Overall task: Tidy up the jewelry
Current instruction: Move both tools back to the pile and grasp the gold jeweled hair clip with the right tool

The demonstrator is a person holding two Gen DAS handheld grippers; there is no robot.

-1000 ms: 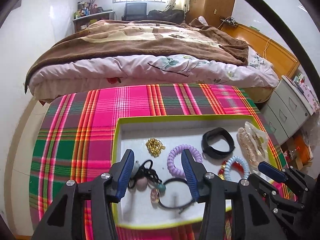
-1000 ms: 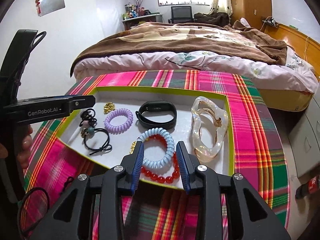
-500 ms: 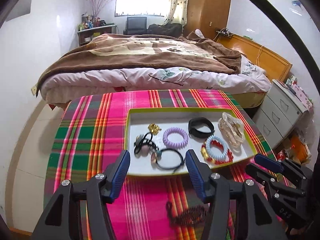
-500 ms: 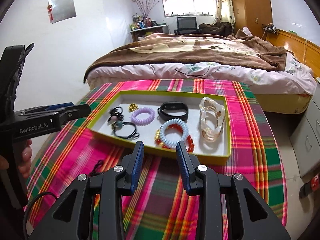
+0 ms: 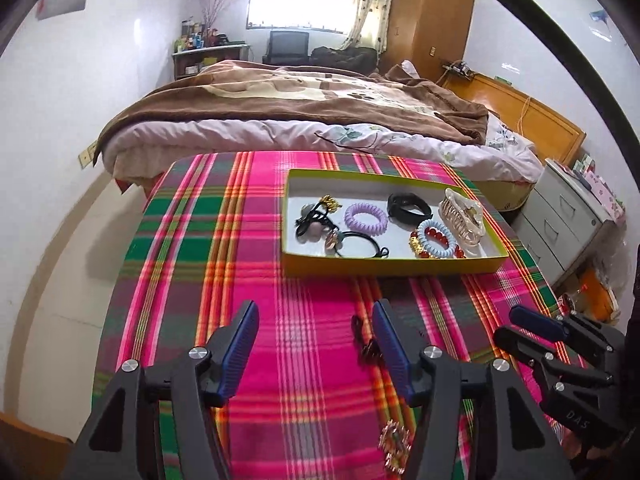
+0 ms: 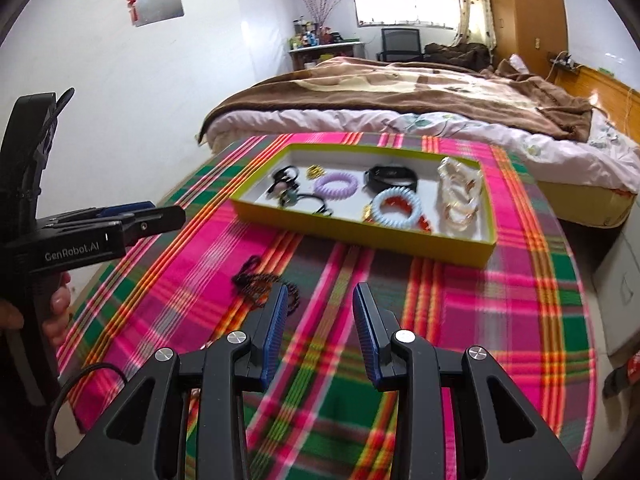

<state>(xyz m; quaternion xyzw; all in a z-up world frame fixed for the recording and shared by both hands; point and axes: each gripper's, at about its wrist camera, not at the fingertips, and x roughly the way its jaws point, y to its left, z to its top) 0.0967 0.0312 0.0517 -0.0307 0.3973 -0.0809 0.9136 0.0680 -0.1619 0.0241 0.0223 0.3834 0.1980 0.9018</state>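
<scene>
A yellow-green tray (image 5: 392, 265) (image 6: 360, 227) on the plaid cloth holds hair ties, a purple coil (image 5: 365, 218), a black band (image 5: 408, 208), a blue coil over red beads (image 5: 437, 239) and a clear claw clip (image 5: 463, 214). A dark bead bracelet (image 6: 260, 285) lies on the cloth near the tray's front; it shows by my left gripper's right finger (image 5: 366, 346). A gold brooch (image 5: 394, 446) lies nearer. My left gripper (image 5: 316, 338) is open and empty. My right gripper (image 6: 320, 316) is open and empty, just right of the bracelet.
The plaid-covered table (image 5: 248, 248) ends at the left and right, with floor below. A bed with a brown blanket (image 5: 304, 108) stands behind it. Grey drawers (image 5: 568, 220) stand at the right. The other gripper shows at each view's side.
Both grippers have pulled back from the tray toward the near side of the table. The bracelet and brooch on the cloth have come into view. Both stay open and empty.
</scene>
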